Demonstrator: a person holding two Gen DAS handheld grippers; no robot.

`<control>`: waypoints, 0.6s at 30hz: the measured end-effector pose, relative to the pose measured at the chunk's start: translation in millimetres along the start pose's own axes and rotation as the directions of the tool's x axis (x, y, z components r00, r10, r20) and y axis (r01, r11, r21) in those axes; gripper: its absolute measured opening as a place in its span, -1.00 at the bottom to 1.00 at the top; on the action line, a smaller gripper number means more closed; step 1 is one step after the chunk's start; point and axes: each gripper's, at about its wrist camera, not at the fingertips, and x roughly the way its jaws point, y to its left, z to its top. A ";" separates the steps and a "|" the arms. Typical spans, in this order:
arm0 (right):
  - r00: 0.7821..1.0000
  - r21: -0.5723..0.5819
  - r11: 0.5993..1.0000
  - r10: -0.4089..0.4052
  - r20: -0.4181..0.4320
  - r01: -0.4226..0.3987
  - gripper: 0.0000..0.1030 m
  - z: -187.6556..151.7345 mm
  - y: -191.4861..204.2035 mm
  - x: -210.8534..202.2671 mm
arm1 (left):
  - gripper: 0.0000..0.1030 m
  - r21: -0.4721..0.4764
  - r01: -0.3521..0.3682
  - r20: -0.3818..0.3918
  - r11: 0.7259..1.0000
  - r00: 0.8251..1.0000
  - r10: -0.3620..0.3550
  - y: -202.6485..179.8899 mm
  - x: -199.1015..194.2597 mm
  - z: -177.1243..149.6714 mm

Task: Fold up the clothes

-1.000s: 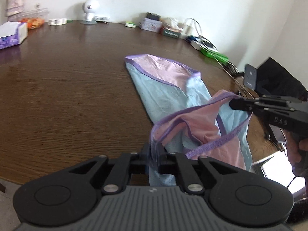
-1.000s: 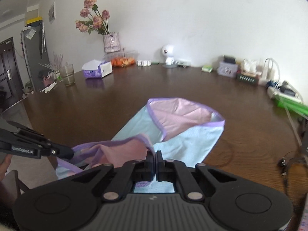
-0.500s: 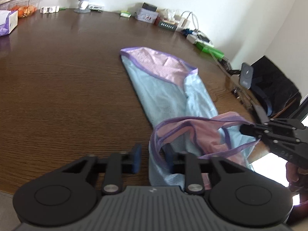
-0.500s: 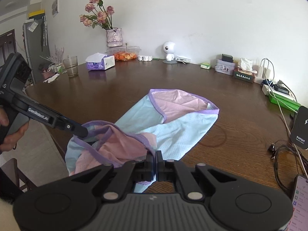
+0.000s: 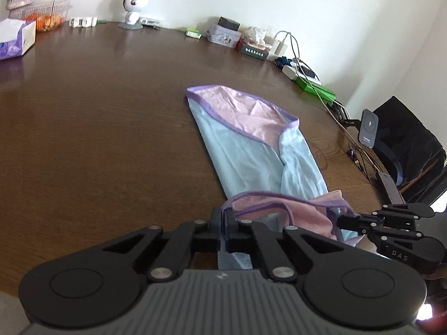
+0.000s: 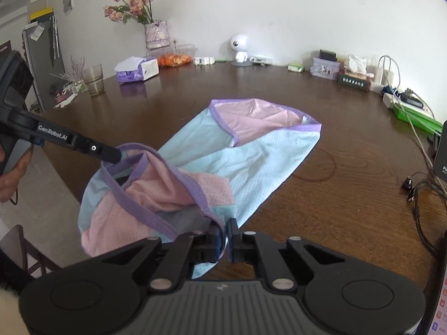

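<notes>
Garment (image 5: 251,150) lies along the table (image 5: 97,139), near end lifted off it at the edge; left gripper (image 5: 225,217), jaws just closed, clamps the purple hem; right gripper (image 6: 225,236) clenched on the hem's other side.

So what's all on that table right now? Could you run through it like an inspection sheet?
Surface: dark wooden table, faint ring stain.
Job's things: blue, pink and purple garment, far end flat, near end lifted.
Clutter: tissue box, flower vase, glass, white figurine, small boxes along the wall.
Tongs: left tongs just closed on the purple hem; right tongs shut on the garment's edge.
Cables: tangle at the table's right edge, power strip.
Surroundings: white wall, black chair.
</notes>
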 end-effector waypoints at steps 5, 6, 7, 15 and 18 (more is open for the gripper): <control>0.997 -0.082 0.996 -0.036 0.071 0.042 -0.98 61.6 -17.9 14.2 | -0.97 0.162 -0.050 0.103 0.985 0.994 0.034 3.7 25.2 89.8; 0.995 -0.115 0.992 -0.047 0.087 0.057 -0.98 85.6 -24.8 23.6 | -0.97 0.197 -0.072 0.130 0.978 0.990 0.046 3.3 33.0 119.7; 0.992 -0.156 0.984 -0.073 0.103 0.088 -0.98 118.6 -34.7 37.6 | -0.97 0.230 -0.106 0.160 0.967 0.985 0.070 1.3 41.8 156.4; 0.827 -0.193 0.883 -0.297 0.477 0.428 -0.99 388.3 -76.3 17.3 | -0.97 0.282 -0.358 0.621 0.890 0.775 0.115 -69.4 -67.6 385.1; 0.731 -0.165 0.861 -0.290 0.618 0.481 -0.99 428.0 -62.2 -46.4 | -0.97 0.295 -0.358 0.720 0.886 0.692 0.040 -92.3 -132.7 384.2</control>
